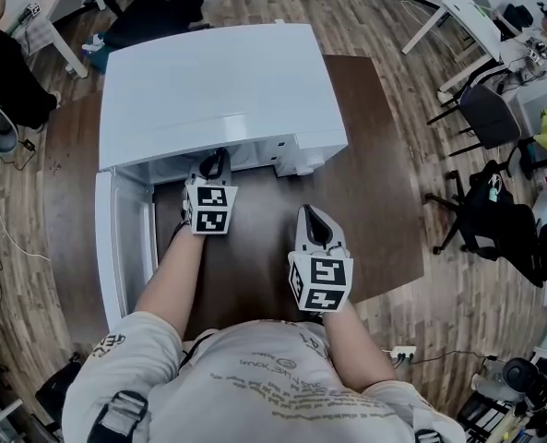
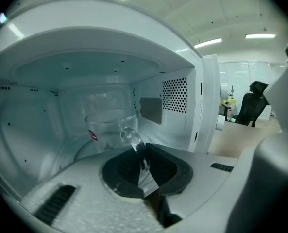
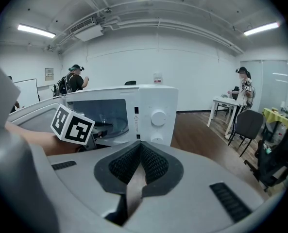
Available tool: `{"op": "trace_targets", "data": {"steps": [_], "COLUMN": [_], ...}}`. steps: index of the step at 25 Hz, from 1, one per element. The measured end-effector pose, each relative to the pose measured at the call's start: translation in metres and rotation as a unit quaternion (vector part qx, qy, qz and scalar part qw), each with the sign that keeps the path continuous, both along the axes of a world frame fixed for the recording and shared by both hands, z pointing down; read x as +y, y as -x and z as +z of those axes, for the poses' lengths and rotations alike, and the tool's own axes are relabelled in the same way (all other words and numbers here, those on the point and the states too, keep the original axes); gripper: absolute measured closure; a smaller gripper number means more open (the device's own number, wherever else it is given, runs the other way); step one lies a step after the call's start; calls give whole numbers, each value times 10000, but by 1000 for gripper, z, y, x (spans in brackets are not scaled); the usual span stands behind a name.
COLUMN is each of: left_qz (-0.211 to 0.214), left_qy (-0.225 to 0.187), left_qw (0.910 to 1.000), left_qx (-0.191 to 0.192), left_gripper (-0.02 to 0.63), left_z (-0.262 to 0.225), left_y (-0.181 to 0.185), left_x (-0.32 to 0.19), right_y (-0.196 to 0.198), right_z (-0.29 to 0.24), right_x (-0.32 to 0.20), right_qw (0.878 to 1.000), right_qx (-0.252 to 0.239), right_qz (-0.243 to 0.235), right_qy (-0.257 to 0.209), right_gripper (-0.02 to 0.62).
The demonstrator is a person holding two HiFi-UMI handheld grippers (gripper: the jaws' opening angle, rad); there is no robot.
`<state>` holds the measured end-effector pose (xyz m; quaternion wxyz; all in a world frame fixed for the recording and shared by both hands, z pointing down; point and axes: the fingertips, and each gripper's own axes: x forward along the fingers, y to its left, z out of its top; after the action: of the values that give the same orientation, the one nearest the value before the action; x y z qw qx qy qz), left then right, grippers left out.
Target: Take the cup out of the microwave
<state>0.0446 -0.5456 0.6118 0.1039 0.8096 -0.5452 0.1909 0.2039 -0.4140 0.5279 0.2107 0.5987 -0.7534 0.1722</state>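
A clear glass cup (image 2: 109,128) with a red label stands on the turntable inside the white microwave (image 1: 219,90), its handle (image 2: 130,138) pointing out at me. My left gripper (image 2: 143,155) reaches into the oven's mouth, jaws shut on that handle. In the head view the left gripper (image 1: 215,162) sits right at the opening, and the cup is hidden there. My right gripper (image 1: 314,221) hovers over the brown table (image 1: 374,183) in front of the microwave, shut with nothing in it. In its own view the right gripper (image 3: 140,152) faces the control knobs (image 3: 158,117).
The microwave door (image 1: 116,238) stands swung open on the left, beside my left forearm. Office chairs (image 1: 490,118) and a white desk (image 1: 467,17) stand to the right on the wood floor. People (image 3: 74,83) are at the far walls.
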Motion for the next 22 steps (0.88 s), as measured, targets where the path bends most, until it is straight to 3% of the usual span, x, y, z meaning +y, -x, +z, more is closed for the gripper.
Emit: {"op": "trace_targets", "data": {"steps": [4,14,22], "left_qz": [73,-85,-231], "left_qy": [-128,-293,-201], "left_qw": [9996,9991,9995], "left_qx": [-229,-300,-32], "left_gripper": [586,592,592], "left_z": [0,-19,-41], "left_y": [-5,5,16], "left_x": [7,32,77], "right_y": [1,14,37], "right_z": [4,-3,-21], "right_x": [0,4,22], "right_qw": [10000,9998,9991], "right_qx": [-16,-55,-118], "right_qz": [-4,-161,-326], "right_qy": [41,-59,-261], "right_gripper": [583,584,583]}}
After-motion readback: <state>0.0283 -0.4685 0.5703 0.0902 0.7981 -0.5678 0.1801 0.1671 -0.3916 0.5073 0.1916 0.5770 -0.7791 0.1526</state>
